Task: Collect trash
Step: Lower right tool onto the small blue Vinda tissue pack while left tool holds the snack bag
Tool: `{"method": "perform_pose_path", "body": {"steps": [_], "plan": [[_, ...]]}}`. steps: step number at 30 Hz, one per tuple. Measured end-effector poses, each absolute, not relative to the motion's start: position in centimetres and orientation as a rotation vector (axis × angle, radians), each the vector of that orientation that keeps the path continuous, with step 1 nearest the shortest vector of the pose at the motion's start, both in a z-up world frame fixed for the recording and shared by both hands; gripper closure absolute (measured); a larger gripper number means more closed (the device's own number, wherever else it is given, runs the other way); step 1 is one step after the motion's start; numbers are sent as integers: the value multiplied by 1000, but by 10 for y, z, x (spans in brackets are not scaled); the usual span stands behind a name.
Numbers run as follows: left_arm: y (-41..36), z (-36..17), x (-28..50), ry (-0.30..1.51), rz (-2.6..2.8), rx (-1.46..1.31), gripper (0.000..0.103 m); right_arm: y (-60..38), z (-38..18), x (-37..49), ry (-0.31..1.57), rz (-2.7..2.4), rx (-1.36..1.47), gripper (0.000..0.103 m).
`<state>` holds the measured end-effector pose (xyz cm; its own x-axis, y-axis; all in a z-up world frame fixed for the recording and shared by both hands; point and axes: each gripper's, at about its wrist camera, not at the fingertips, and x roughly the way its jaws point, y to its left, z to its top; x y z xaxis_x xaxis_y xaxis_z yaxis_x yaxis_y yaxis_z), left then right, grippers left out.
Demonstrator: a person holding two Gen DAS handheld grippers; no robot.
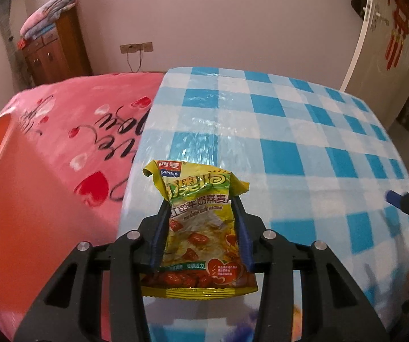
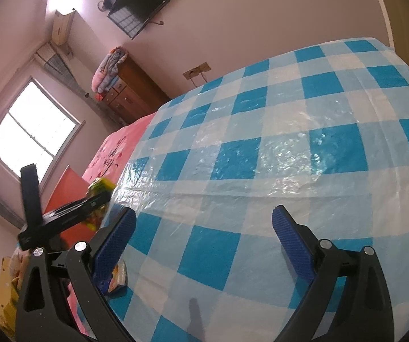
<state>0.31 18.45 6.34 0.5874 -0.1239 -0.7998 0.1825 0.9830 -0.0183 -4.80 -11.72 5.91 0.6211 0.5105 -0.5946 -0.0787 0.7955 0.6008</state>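
Wrapper (image 1: 198, 228) first: it sits clamped between the blue pads of my left claw (image 1: 201, 199), a yellow oatmeal packet with its long axis running straight out along the fingers, the crumpled torn end pointing away from me and the sealed bottom edge hanging back toward the hinge. My pads press on its two long sides about midway, so the packet bows slightly between them. It is off the surface, held above the near-left edge of the blue checked cloth (image 1: 275, 131), with the pink blanket (image 1: 70, 131) just to its left.

My right claw (image 2: 204, 219) has its jaws well apart with nothing between them, hovering over the same checked cloth. From that side I see the left claw (image 2: 76, 208) at the far left, carrying the yellow packet (image 2: 100, 186) over the cloth's left edge, near an orange-red panel (image 2: 67, 185) whose nature I cannot make out.

One more scrap, a small pale packet (image 2: 118, 276), lies on the cloth just beside the left finger of my right claw, partly hidden by it. That puts it nearer my right hand than my left, which is already full.

I see no bin in either view, so I judge the held wrapper must travel off toward my left, while the right claw would need only a short shift leftward and down to reach the pale packet.
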Motion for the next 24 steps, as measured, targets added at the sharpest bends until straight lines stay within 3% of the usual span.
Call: {"method": "perform_pose_path", "body": {"steps": [11, 24], "plan": [[221, 53, -77, 1031, -80, 4, 59, -104, 66, -57, 837, 398, 535, 8], [163, 25, -87, 1073, -187, -60, 59, -104, 78, -69, 809, 409, 484, 8]]}}
